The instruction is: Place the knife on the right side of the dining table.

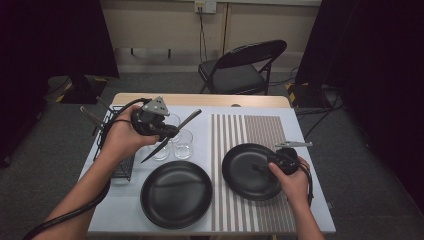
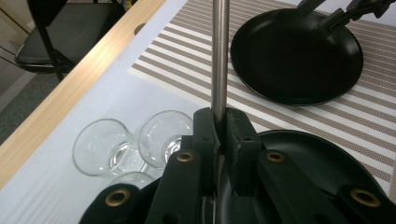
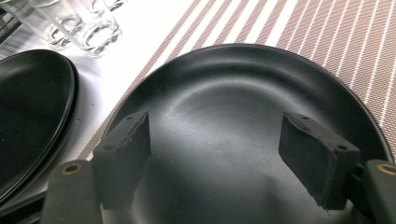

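My left gripper (image 1: 167,131) is shut on a long slim metal utensil (image 1: 187,120), held slantwise above the glasses. In the left gripper view the jaws (image 2: 222,116) pinch its grey shaft (image 2: 220,56), which runs up out of the frame. Over the near edge of a black plate (image 1: 245,180) on the striped placemat (image 1: 250,127), my right gripper (image 1: 260,167) is open. Its two pads (image 3: 126,149) stand wide apart above the plate's bare inside (image 3: 224,84). A second black plate (image 1: 176,194) lies on the white table to the left.
Several clear glasses (image 1: 183,144) stand close together behind the left plate. A black wire rack (image 1: 107,125) sits at the table's left edge, with utensil handles sticking out. A folding chair (image 1: 245,70) stands beyond the far edge.
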The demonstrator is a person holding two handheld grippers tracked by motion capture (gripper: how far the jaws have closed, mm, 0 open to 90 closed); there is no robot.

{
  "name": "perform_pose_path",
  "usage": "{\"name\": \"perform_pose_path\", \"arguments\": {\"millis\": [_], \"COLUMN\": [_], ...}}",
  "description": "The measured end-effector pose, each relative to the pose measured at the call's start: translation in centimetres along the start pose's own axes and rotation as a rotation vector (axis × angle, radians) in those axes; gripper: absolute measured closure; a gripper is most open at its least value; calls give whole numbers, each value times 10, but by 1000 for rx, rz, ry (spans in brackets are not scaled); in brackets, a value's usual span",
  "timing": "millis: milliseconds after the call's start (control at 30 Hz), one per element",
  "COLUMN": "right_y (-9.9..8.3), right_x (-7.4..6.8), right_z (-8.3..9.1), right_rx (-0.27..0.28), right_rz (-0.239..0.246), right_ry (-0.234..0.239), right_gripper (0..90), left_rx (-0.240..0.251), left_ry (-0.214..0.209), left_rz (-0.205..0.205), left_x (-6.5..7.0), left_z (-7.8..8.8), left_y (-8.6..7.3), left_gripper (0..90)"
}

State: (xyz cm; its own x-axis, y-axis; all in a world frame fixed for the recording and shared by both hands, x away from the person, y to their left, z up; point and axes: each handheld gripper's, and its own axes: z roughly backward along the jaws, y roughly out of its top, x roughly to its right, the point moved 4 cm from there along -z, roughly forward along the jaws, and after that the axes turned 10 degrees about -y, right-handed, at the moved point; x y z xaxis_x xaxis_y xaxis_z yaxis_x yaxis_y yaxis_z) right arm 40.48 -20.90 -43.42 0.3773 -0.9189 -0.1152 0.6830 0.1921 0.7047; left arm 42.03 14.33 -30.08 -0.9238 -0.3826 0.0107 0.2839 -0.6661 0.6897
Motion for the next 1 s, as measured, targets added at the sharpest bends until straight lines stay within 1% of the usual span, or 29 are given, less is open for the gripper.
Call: {"name": "perform_pose_path", "arguments": {"millis": [67, 100, 167, 233, 267, 333, 433, 467, 533, 600, 667, 767, 833, 867, 933, 967, 1000], "right_y": [0, 1, 2, 4, 5, 8, 14, 15, 18, 21, 23, 27, 30, 31, 33, 34, 34], "right_x": [-1, -2, -3, -4, -4, -7, -11, -13, -16, -19, -22, -27, -30, -31, -34, -35, -36], "right_z": [-1, -1, -1, 0, 0, 2, 3, 4, 5, 5, 6, 7, 8, 9, 9, 9, 9], "right_rx": [-5, -2, -1, 1, 7, 13, 32, 34, 35, 36, 36, 36, 34, 34, 26, 24, 22], "right_rz": [5, 8, 8, 16, 22, 21, 30, 34, 39, 48, 55, 57, 67, 70, 81, 82, 84], "right_ry": [-2, 1, 8, 5, 5, 0, 20, 17, 29, 31, 40, 60, 60, 62, 61, 67, 74], "right_gripper": [243, 243, 243, 243, 243, 250, 250, 250, 250, 250, 250, 251, 251, 253, 254, 256, 257], "left_rx": [-6, 1, 0, -1, 6, -2, -2, 0, -4, -6, 3, -7, -7, -3, -10, -11, -10], "left_ry": [-6, -7, -12, -16, -15, -20, -25, -27, -33, -38, -43, -46, -52, -55, -52, -60, -59], "left_rz": [-1, -1, 1, 1, 7, 3, 0, 2, 1, 0, 2, -1, -8, -1, -6, -10, -8], "left_x": [1, 1, 1, 2, 2, 3, 3, 4, 5, 6, 7, 8, 9, 9, 9, 9, 10], "left_z": [-3, -4, -6, -9, -10, -12, -15, -17, -19, -21, -24, -27, -29, -30, -32, -33, -33], "left_y": [0, 0, -1, -1, -1, -2, -2, -1, -1, 0, 1, 1, 1, 1, 1, 1, 1], "left_gripper": [833, 833, 833, 833, 833, 833, 833, 833, 833, 833, 833, 833, 833, 833, 833, 833, 833]}}
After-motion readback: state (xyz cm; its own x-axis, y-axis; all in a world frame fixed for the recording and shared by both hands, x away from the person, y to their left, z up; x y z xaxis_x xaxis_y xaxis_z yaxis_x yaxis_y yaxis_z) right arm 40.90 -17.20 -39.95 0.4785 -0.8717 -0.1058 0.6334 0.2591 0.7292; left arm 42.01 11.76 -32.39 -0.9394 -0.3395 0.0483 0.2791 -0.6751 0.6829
